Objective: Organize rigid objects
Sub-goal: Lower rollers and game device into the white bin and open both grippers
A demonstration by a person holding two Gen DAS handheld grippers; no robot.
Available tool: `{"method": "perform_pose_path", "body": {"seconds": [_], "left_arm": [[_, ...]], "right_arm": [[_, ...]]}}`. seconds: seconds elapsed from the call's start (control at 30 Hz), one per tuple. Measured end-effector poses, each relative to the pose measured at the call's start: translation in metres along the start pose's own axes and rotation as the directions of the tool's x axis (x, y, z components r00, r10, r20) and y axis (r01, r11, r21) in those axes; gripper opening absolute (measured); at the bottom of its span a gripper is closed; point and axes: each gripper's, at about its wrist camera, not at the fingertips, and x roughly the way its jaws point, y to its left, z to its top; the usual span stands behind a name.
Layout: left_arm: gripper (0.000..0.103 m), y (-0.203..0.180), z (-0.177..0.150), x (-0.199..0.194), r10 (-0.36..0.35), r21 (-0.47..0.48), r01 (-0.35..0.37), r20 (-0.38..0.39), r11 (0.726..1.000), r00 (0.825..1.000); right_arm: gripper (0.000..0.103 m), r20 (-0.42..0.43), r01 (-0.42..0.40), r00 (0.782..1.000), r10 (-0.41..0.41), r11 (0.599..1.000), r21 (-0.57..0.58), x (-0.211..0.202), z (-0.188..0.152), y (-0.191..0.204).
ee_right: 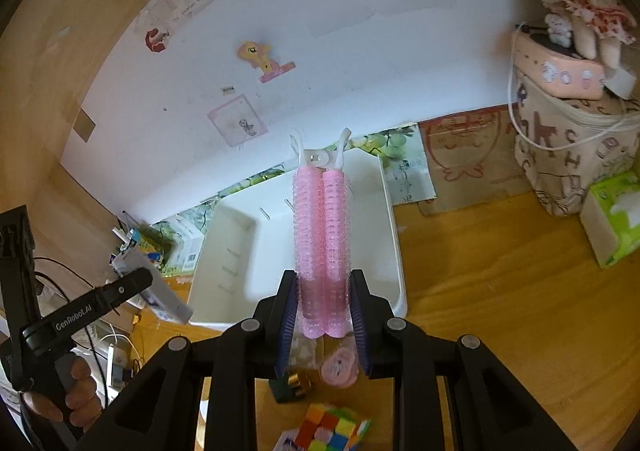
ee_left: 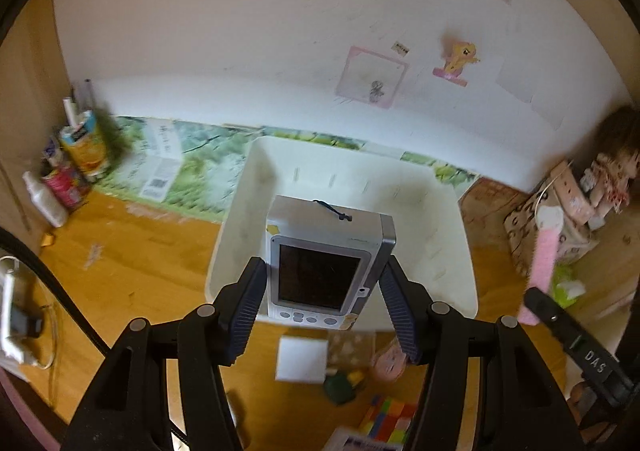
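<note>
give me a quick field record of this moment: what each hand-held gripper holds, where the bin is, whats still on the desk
left hand-held gripper: shut on grey handheld device, held above the bin's near edge
right hand-held gripper: shut on pink hair roller clip, pointing toward the bin
white bin: on the wooden desk near the wall, nothing visible inside
still on desk: colour cube, white square pad, small pink item
desk right side: green tissue pack

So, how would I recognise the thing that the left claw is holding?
Find the white bin on the wooden desk. Just in front of it, the left claw grips a silver handheld device by its sides. Its dark screen and button row set it apart.
</note>
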Motion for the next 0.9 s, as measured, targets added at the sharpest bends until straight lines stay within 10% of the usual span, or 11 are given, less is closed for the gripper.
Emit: {"method": "perform_pose_path", "body": {"seconds": [0.9], "left_arm": [[0.063, 0.013, -0.012, 0.087, -0.090, 0.009, 0.090, 0.049, 0.996, 0.995]], "right_arm": [[0.027, -0.117, -0.011, 0.993, 0.008, 1.000, -0.022, 0.105, 0.005, -0.014]]}}
